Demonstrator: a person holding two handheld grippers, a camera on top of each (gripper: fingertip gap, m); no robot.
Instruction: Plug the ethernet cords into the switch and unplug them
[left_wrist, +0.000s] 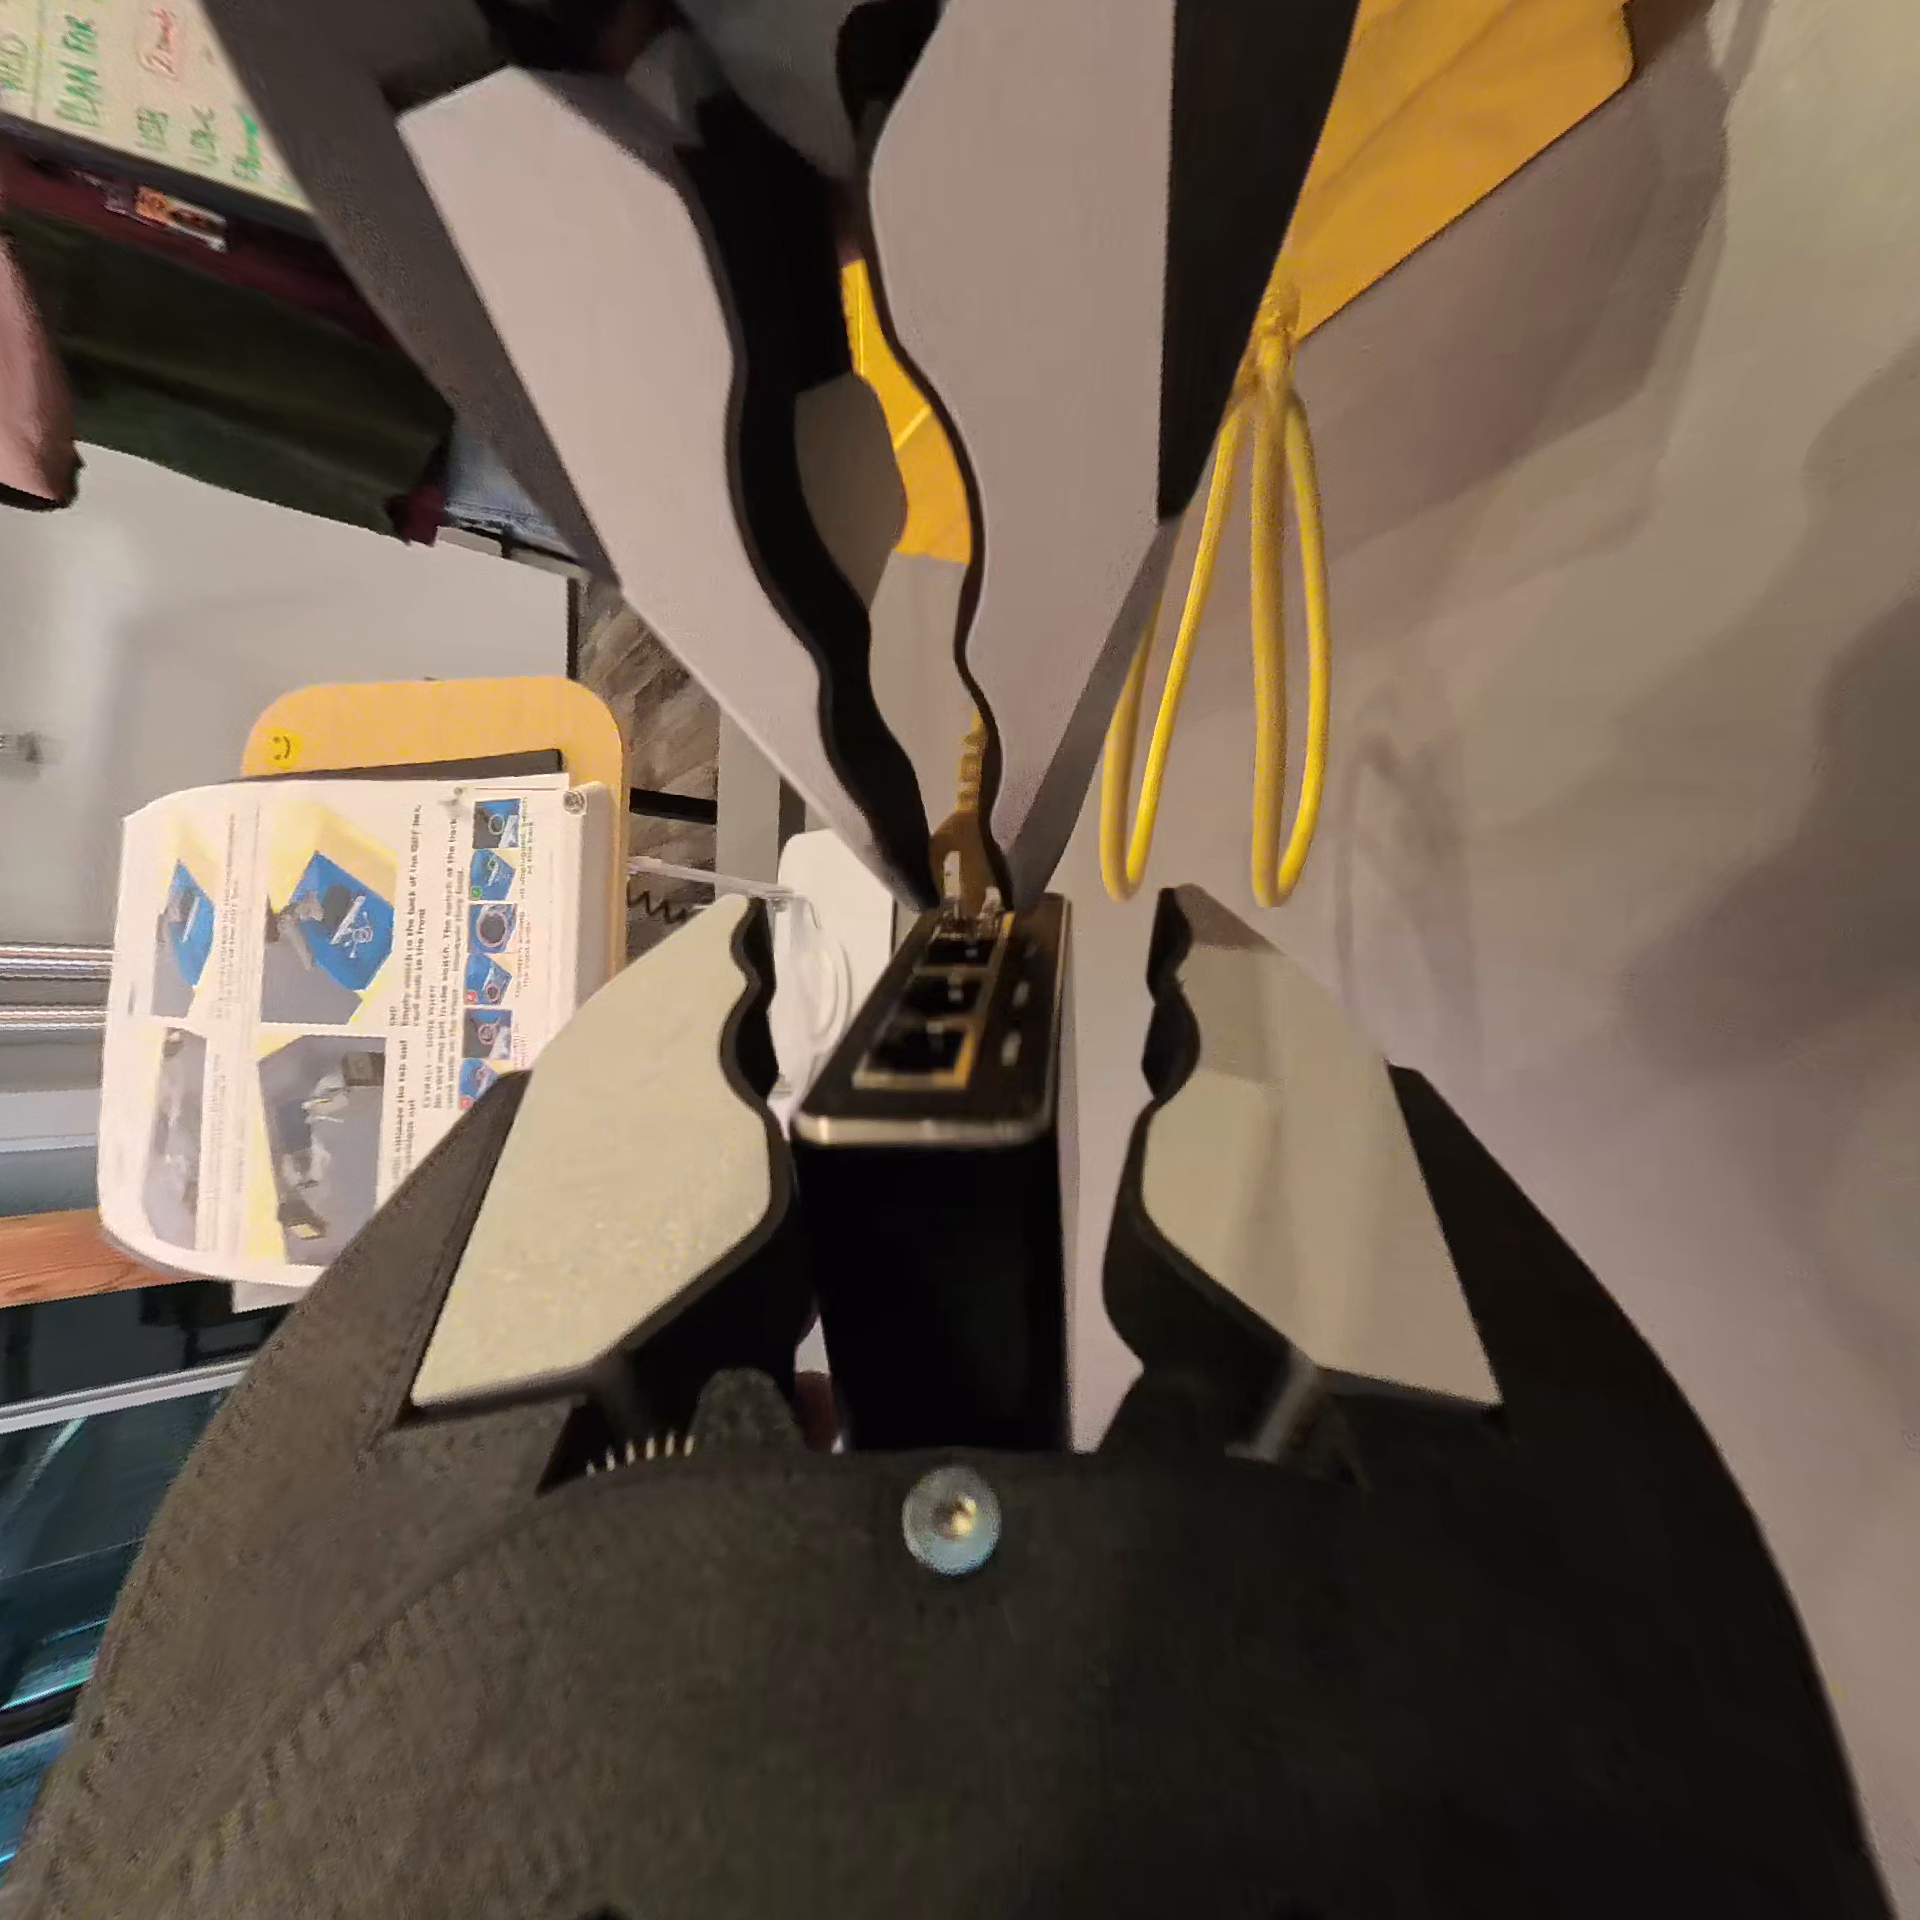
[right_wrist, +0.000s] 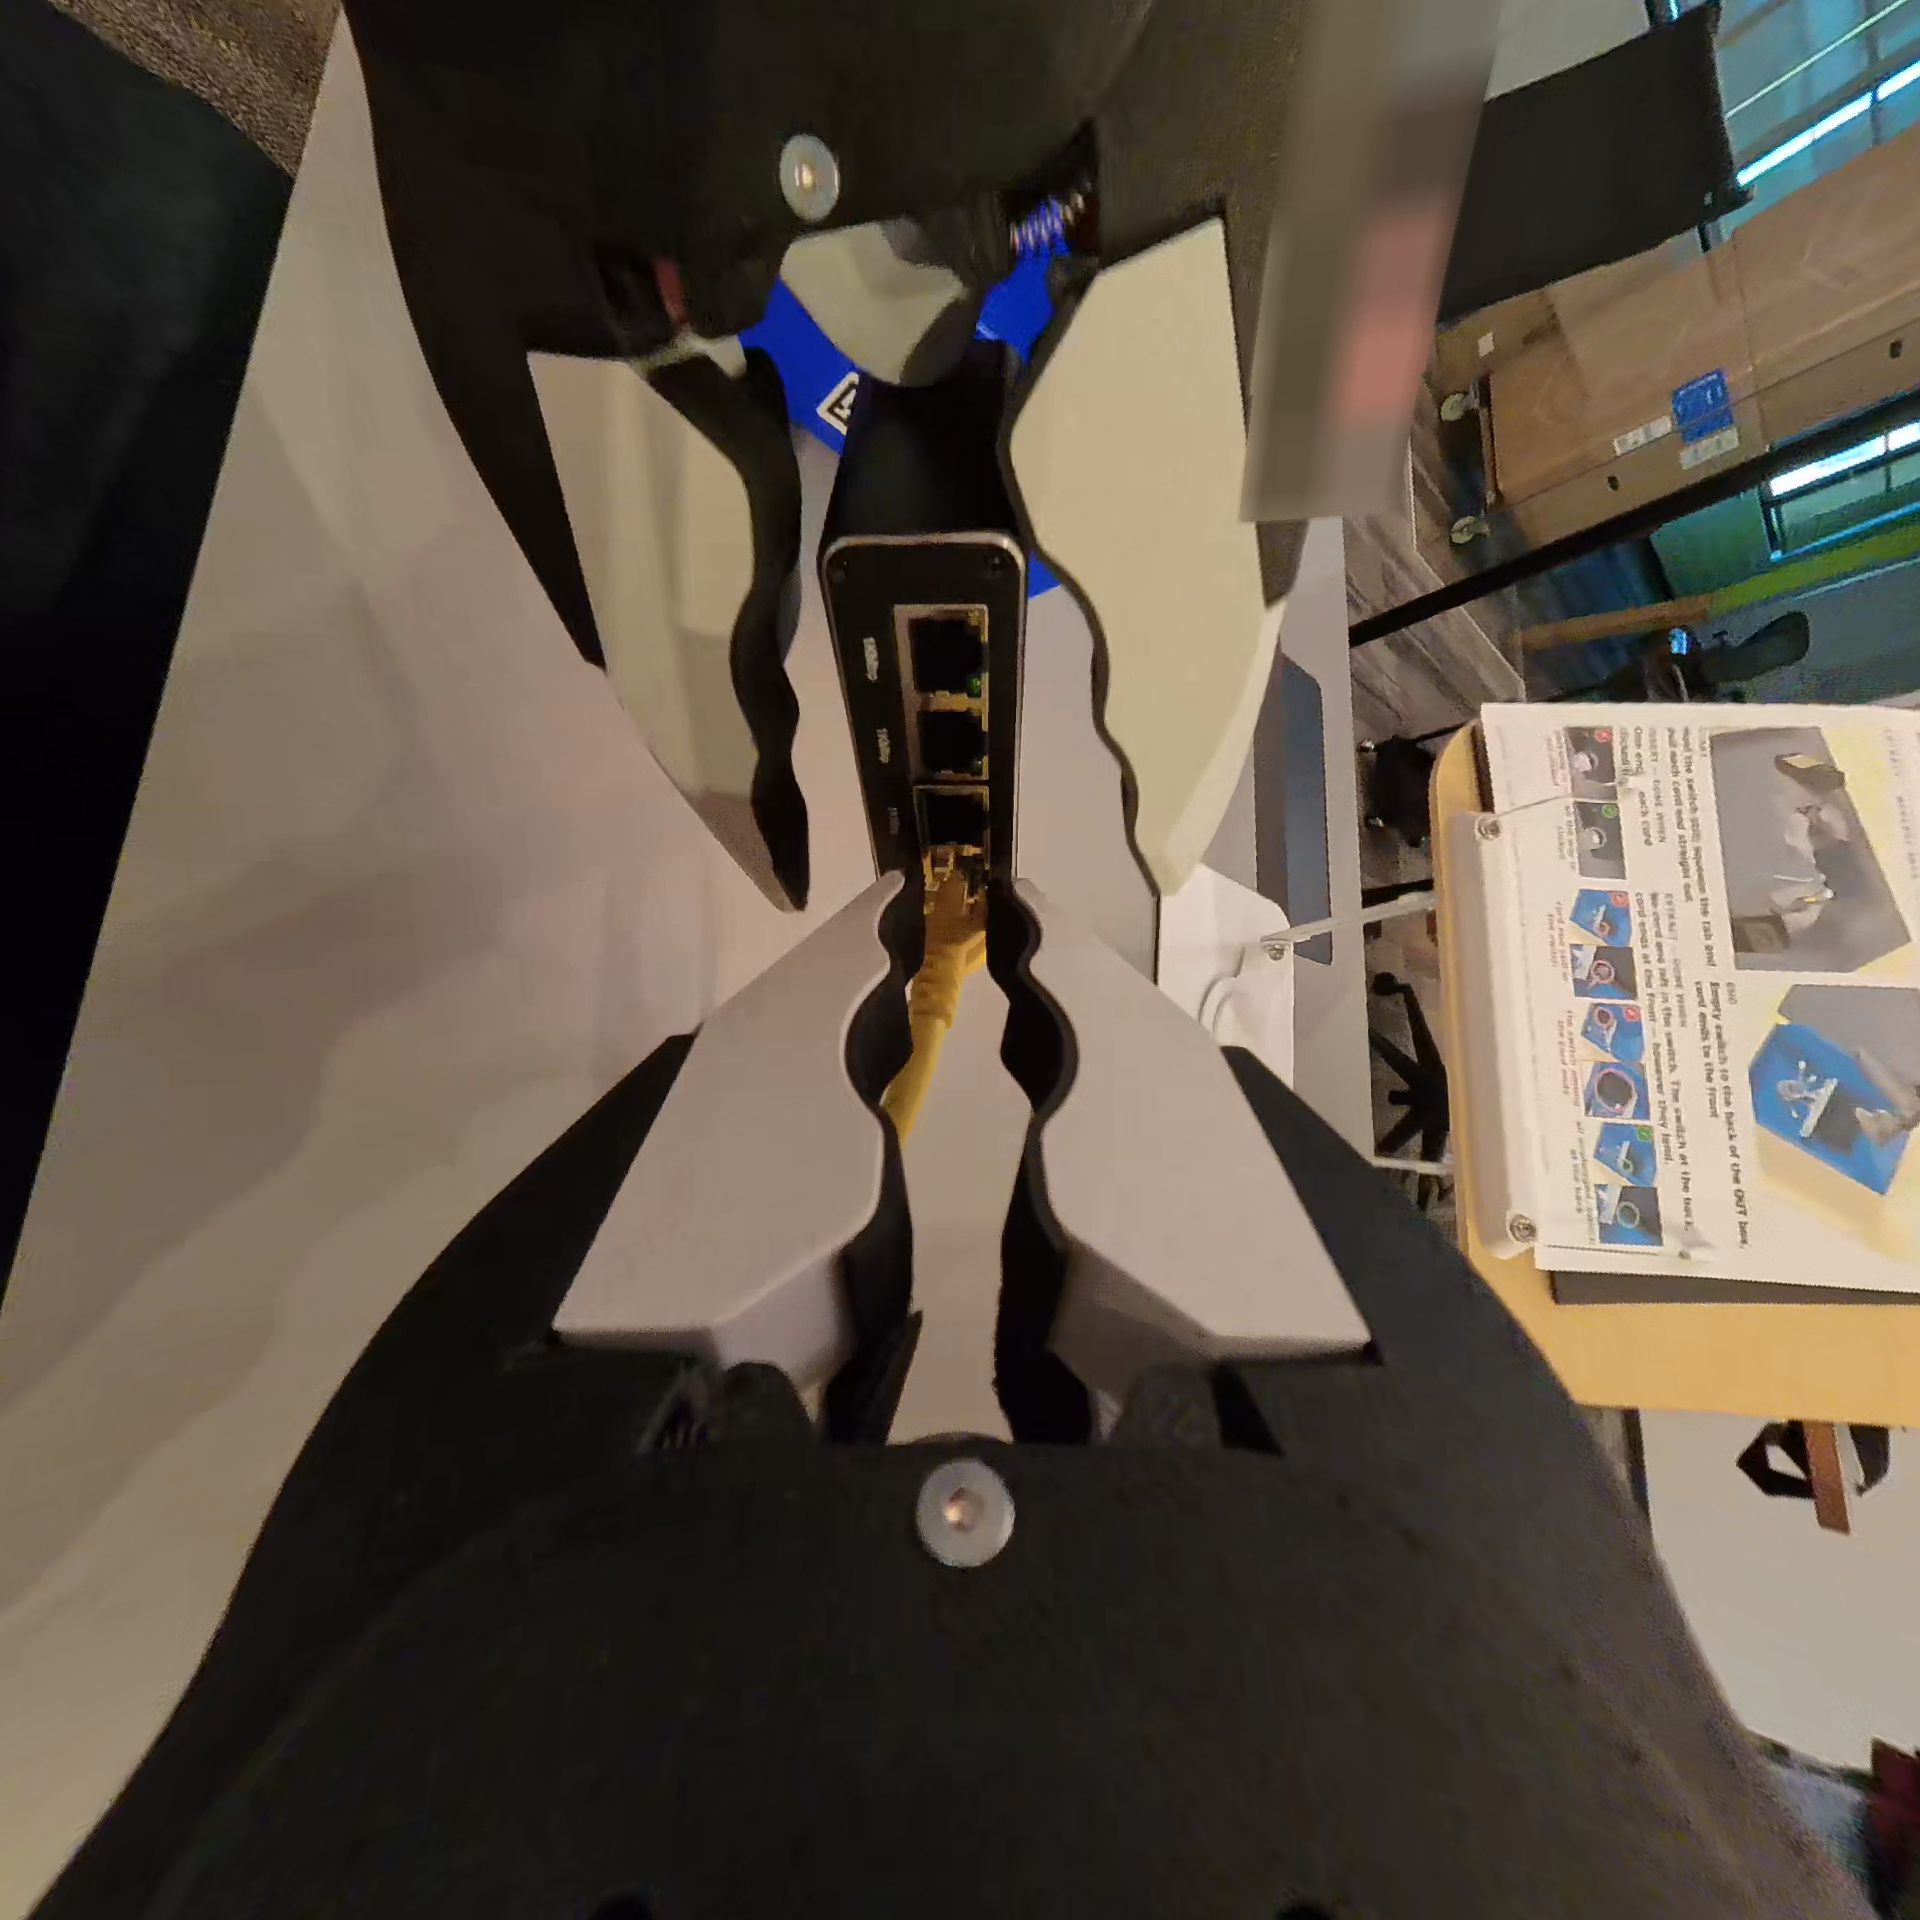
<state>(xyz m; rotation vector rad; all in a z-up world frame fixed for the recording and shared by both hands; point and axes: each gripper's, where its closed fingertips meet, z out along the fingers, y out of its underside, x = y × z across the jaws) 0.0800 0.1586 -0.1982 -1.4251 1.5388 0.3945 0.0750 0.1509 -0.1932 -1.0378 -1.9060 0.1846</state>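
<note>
The black switch (left_wrist: 935, 1195) sits between the fingers of my left gripper (left_wrist: 961, 906), port face pointing away. One finger (left_wrist: 644, 1091) presses its side. A thin gap shows at the other finger (left_wrist: 1247, 1091). My right gripper (right_wrist: 958, 906) is shut on the yellow ethernet plug (right_wrist: 951, 940), whose clear tip is at the mouth of the switch's (right_wrist: 925, 582) nearest port. I cannot tell whether it is seated. The three ports (right_wrist: 948, 743) beyond it are empty. The yellow cord (right_wrist: 914, 1081) runs back between my right fingers. Its loops (left_wrist: 1216, 675) lie on the grey table (left_wrist: 1558, 935).
A yellow bin (left_wrist: 1455, 135) stands past the cord loops, and a blue one (right_wrist: 790, 353) behind the left gripper. An illustrated instruction sheet (right_wrist: 1704, 987) stands on a wooden side table (right_wrist: 1662, 1340) off the table's edge. Cardboard boxes (right_wrist: 1621, 395) stand on the floor beyond. The tips of both grippers are at nearly the same place.
</note>
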